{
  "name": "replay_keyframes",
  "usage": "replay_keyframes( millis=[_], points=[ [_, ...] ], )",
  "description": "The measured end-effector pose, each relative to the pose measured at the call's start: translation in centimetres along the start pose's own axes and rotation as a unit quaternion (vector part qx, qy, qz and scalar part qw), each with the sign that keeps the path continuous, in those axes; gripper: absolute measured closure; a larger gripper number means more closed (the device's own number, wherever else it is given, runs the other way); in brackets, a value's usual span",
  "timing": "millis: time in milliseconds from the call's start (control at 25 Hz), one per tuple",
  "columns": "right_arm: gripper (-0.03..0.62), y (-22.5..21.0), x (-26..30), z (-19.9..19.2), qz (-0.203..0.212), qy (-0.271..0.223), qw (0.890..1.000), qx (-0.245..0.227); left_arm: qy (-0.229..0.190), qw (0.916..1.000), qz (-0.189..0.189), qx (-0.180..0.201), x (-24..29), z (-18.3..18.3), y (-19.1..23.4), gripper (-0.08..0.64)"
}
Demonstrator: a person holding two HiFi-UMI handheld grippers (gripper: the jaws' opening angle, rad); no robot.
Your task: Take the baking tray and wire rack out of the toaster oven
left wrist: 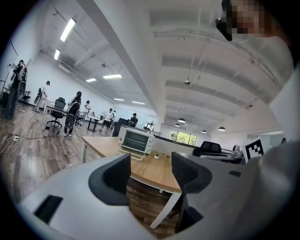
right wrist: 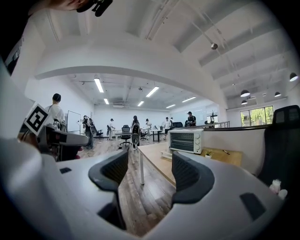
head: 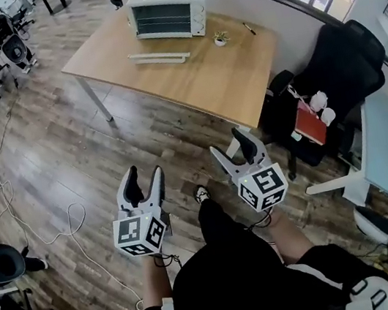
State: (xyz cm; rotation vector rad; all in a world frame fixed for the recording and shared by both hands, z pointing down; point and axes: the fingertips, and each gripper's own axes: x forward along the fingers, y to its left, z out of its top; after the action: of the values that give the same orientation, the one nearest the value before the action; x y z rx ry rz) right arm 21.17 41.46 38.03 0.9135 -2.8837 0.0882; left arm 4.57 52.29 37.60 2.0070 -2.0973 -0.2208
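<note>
The left tongs and right tongs are both apart and empty, low in the frame, well away from the bench. The toaster oven sits at upper centre, its door seemingly shut. A pale flat piece lies just in front of it, perhaps the tray and rack already out, but it is too small to tell

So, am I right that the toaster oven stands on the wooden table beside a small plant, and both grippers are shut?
Not quite: the left gripper and right gripper are both open, jaws apart with nothing between them, as each gripper view shows. The toaster oven does stand on the table beside the small plant.
</note>
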Motion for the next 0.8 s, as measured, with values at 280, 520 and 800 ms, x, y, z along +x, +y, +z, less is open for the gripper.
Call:
replay_keyframes(
  millis=[280,520,800],
  points=[
    [0.302,-5.6,10.4,1.8,0.018,0.017,1.0,0.006,0.007,0.9996,0.026,-0.004,8.9,2.6,4.4,0.304],
    [0.305,-10.7,17.8,2.1,0.018,0.018,0.999,0.027,0.035,0.9991,0.022,-0.013,18.1,2.3,6.5,0.304],
    [0.316,-16.5,24.7,2.5,0.018,0.026,0.999,0.033,0.037,0.999,0.021,-0.016,27.3,3.7,8.2,0.305]
  ],
)
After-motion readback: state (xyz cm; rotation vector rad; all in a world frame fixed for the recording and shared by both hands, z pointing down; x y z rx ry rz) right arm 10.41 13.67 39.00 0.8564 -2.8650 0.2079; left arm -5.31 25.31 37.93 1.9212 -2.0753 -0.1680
